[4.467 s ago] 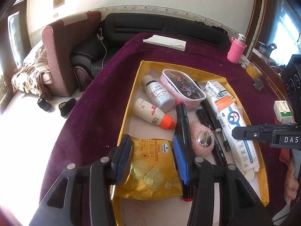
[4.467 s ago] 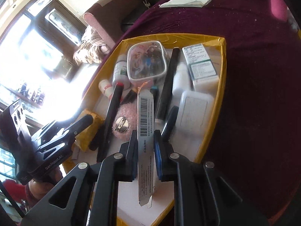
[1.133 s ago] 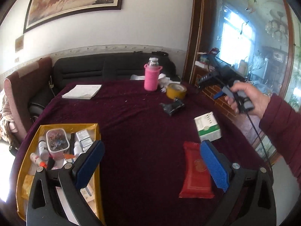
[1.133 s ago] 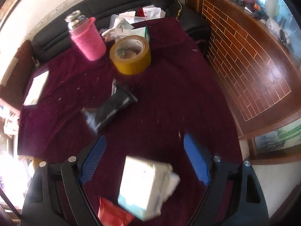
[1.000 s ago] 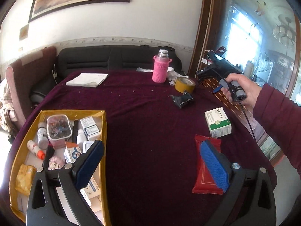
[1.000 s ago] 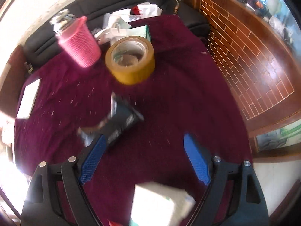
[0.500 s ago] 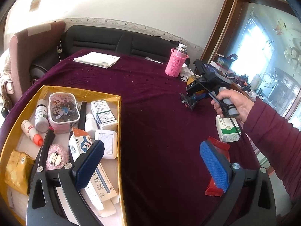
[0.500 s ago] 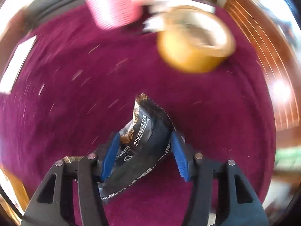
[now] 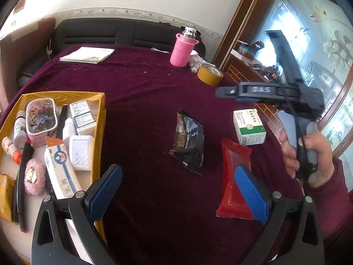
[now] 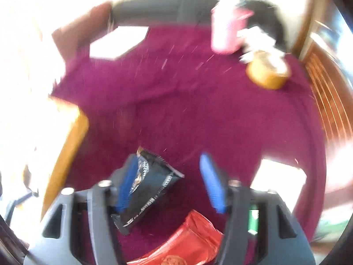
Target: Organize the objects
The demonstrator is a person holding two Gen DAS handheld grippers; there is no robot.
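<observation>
Tray (image 9: 100, 119) contents sharp only in left view

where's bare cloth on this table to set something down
Widest bare stretch: between the yellow tray and the black packet, running back toward the white papers. The near edge ahead of the left claw is also free. Crowded: inside the tray, and around the red packet and green-white box.

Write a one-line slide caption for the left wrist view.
Open left gripper over maroon table; black packet, red packet and box lie loose beside yellow tray.
</observation>
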